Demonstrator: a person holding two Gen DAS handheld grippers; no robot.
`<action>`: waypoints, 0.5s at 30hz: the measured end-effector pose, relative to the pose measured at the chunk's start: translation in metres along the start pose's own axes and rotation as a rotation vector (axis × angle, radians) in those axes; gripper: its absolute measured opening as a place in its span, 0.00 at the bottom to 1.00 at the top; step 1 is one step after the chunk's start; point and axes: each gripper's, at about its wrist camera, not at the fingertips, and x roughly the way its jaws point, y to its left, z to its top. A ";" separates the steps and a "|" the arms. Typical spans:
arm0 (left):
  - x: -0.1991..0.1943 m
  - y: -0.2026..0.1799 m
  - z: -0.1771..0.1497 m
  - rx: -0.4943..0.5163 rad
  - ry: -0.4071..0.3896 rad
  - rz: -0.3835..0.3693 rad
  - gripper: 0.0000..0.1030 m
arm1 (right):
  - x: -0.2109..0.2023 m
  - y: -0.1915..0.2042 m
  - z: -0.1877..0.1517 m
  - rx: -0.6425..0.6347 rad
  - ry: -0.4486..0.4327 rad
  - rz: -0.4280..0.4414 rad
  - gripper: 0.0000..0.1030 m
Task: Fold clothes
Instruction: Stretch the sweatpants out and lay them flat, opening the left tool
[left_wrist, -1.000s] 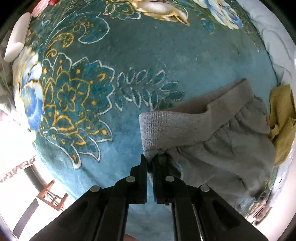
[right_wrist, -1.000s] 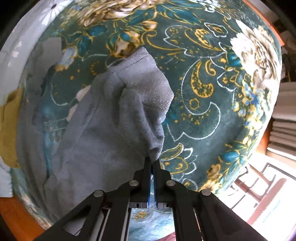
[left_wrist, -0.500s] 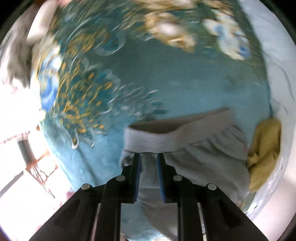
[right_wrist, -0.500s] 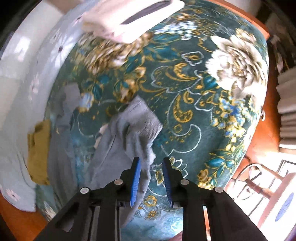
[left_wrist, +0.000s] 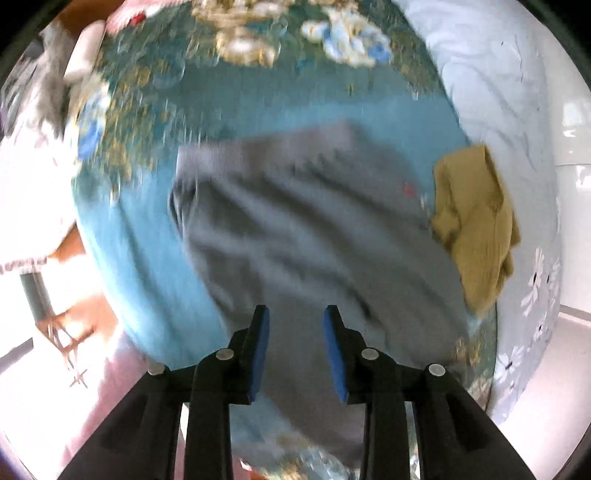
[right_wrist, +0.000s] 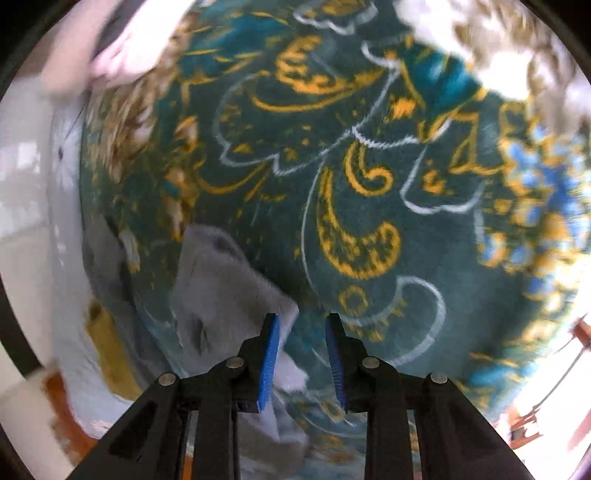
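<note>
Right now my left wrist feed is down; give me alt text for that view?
The left tool hangs open over a crumpled grey garment lying on a teal floral blanket, holding nothing. A mustard-yellow cloth sits at the garment's right edge, against a pale blue floral sheet. The picture is motion-blurred.

Matt grey knit garment (left_wrist: 303, 221) with ribbed band lies on plush patterned teal blanket (right_wrist: 369, 221), beside crinkled mustard cloth (left_wrist: 476, 225).
</note>
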 end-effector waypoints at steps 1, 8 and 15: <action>-0.002 0.000 -0.011 -0.017 0.003 -0.007 0.30 | 0.007 -0.004 0.004 0.031 0.017 0.025 0.29; -0.014 -0.014 -0.052 0.005 -0.047 0.008 0.30 | 0.021 -0.004 0.009 0.086 0.074 0.070 0.31; -0.009 -0.026 -0.072 0.029 -0.033 -0.001 0.31 | 0.015 0.008 0.009 0.077 0.101 0.177 0.06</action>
